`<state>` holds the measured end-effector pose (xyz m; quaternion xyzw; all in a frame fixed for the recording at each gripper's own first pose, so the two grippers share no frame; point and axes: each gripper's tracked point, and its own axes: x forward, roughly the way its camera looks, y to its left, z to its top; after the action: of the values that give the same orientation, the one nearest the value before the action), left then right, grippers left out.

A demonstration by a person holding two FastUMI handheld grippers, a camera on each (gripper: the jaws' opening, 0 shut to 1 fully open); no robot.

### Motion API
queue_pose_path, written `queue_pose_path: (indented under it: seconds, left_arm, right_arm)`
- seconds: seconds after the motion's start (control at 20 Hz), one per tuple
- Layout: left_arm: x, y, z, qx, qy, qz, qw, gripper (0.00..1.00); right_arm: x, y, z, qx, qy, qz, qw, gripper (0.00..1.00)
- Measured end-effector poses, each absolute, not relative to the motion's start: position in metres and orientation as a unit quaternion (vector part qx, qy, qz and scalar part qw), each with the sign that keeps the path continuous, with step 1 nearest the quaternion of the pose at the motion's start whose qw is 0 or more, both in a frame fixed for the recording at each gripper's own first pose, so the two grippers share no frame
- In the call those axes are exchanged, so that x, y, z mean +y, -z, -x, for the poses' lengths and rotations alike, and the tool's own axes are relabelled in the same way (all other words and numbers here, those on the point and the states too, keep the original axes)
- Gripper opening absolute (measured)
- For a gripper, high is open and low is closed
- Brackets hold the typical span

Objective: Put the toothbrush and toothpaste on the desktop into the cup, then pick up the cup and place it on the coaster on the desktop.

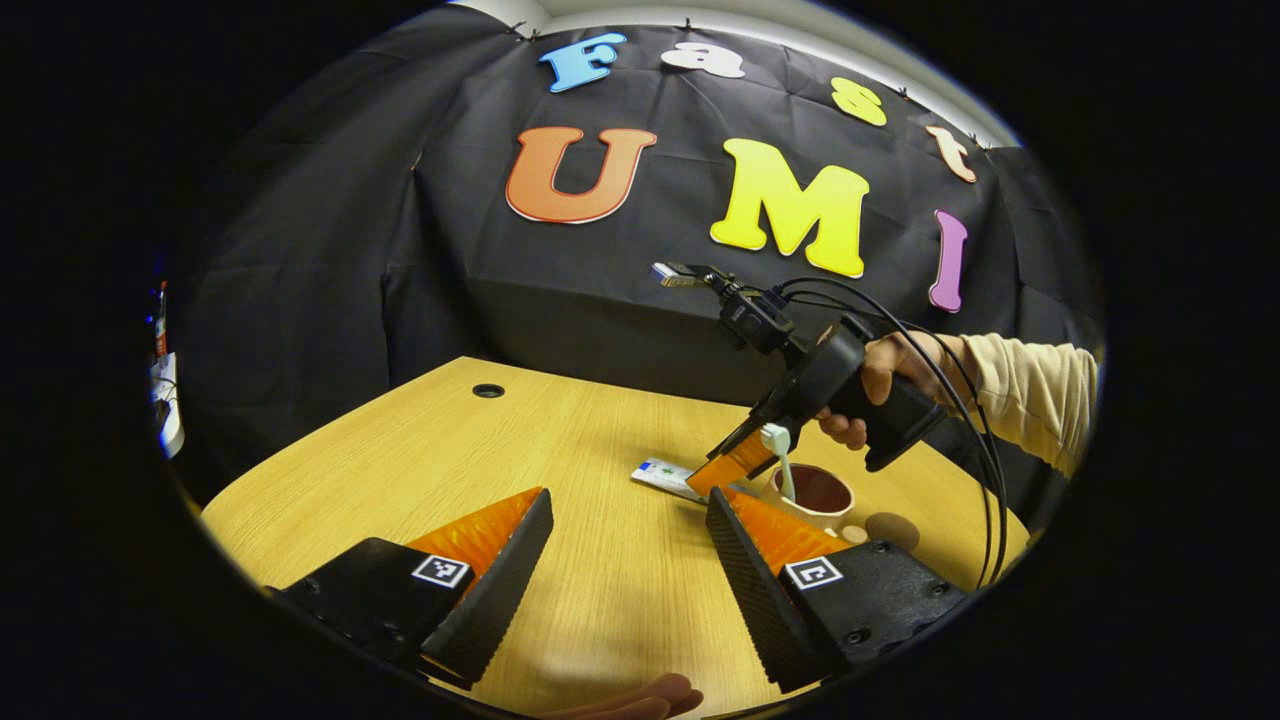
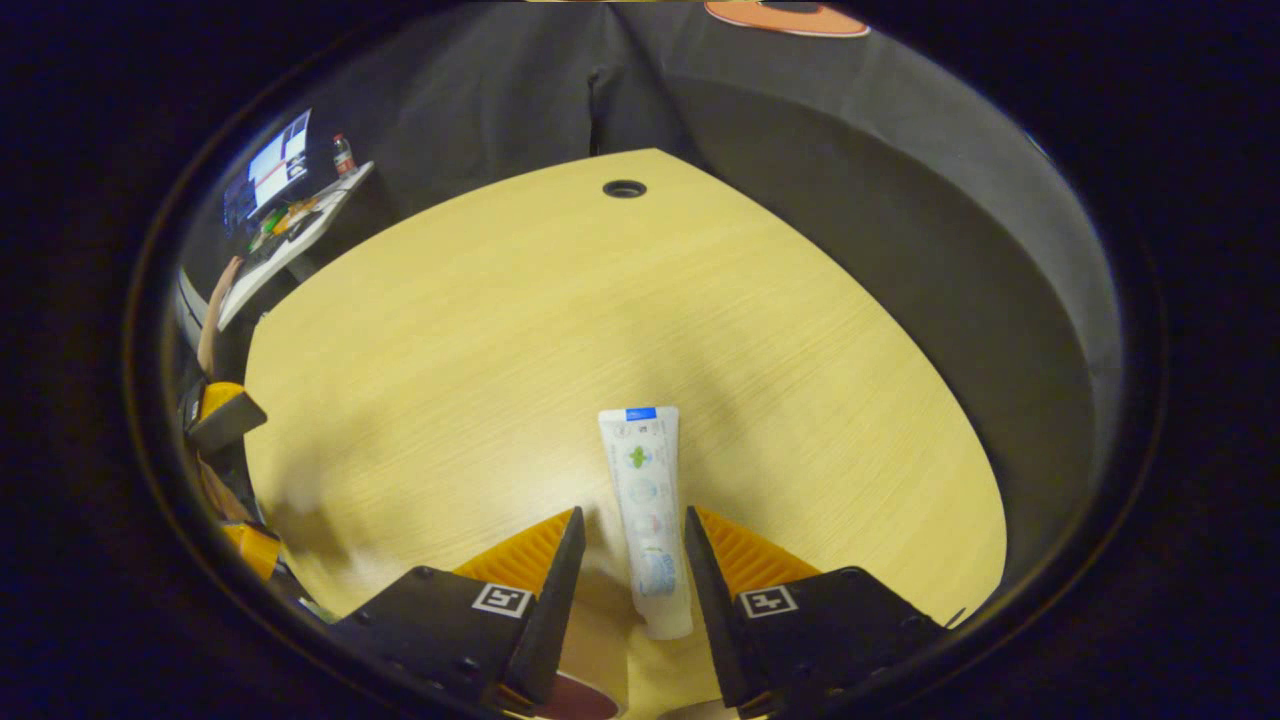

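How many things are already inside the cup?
1. The toothbrush stands in the cup. The toothpaste lies on the desk between the right gripper jaws.

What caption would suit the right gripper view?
Open right gripper straddling a toothpaste tube lying flat on the wooden desk.

Both views low over shared desktop (image 1: 600,560)

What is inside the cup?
A toothbrush stands in the cup, its head poking out by the right claw. The cup's bottom is hidden by its wall. The toothpaste lies on the table, outside.
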<state>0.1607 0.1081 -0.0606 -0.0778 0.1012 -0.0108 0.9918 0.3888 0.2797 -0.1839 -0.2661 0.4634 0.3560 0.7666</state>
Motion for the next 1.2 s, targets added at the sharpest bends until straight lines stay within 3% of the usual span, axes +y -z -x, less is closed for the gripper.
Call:
queue_pose_path:
  seconds: [0.25, 0.4, 0.45, 0.55, 0.6, 0.75, 0.8, 1.0, 1.2]
  left_arm:
    - [0.116, 0.070, -0.163, 0.111, 0.007, 0.082, 0.990, 0.98]
    - [0.113, 0.072, -0.164, 0.114, 0.014, 0.083, 0.990, 0.98]
    - [0.112, 0.071, -0.164, 0.113, 0.014, 0.085, 0.990, 0.98]
    - [0.108, 0.075, -0.164, 0.117, 0.019, 0.092, 0.989, 0.98]
    - [0.105, 0.076, -0.163, 0.121, 0.020, 0.093, 0.988, 0.98]
    - [0.101, 0.075, -0.158, 0.120, 0.024, 0.080, 0.989, 0.98]
    - [0.099, 0.075, -0.157, 0.118, 0.023, 0.072, 0.990, 0.98]
    - [0.091, 0.079, -0.154, 0.122, 0.018, 0.059, 0.991, 0.98]
    - [0.074, 0.077, -0.149, 0.116, 0.022, 0.043, 0.992, 0.98]
  right_arm:
    - [0.278, 0.209, -0.391, 0.492, -0.344, 0.281, 0.748, 0.63]
    - [0.282, 0.210, -0.387, 0.497, -0.343, 0.264, 0.753, 0.43]
    - [0.279, 0.211, -0.387, 0.503, -0.343, 0.253, 0.752, 0.41]
    - [0.281, 0.205, -0.390, 0.499, -0.331, 0.213, 0.772, 0.35]
    - [0.283, 0.199, -0.393, 0.489, -0.326, 0.189, 0.787, 0.25]
    - [0.284, 0.167, -0.403, 0.434, -0.303, 0.093, 0.843, 0.28]
    - [0.285, 0.157, -0.401, 0.416, -0.305, 0.065, 0.855, 0.20]
    - [0.279, 0.124, -0.397, 0.339, -0.295, -0.030, 0.893, 0.20]
    - [0.248, 0.050, -0.378, 0.224, -0.297, -0.101, 0.923, 0.20]
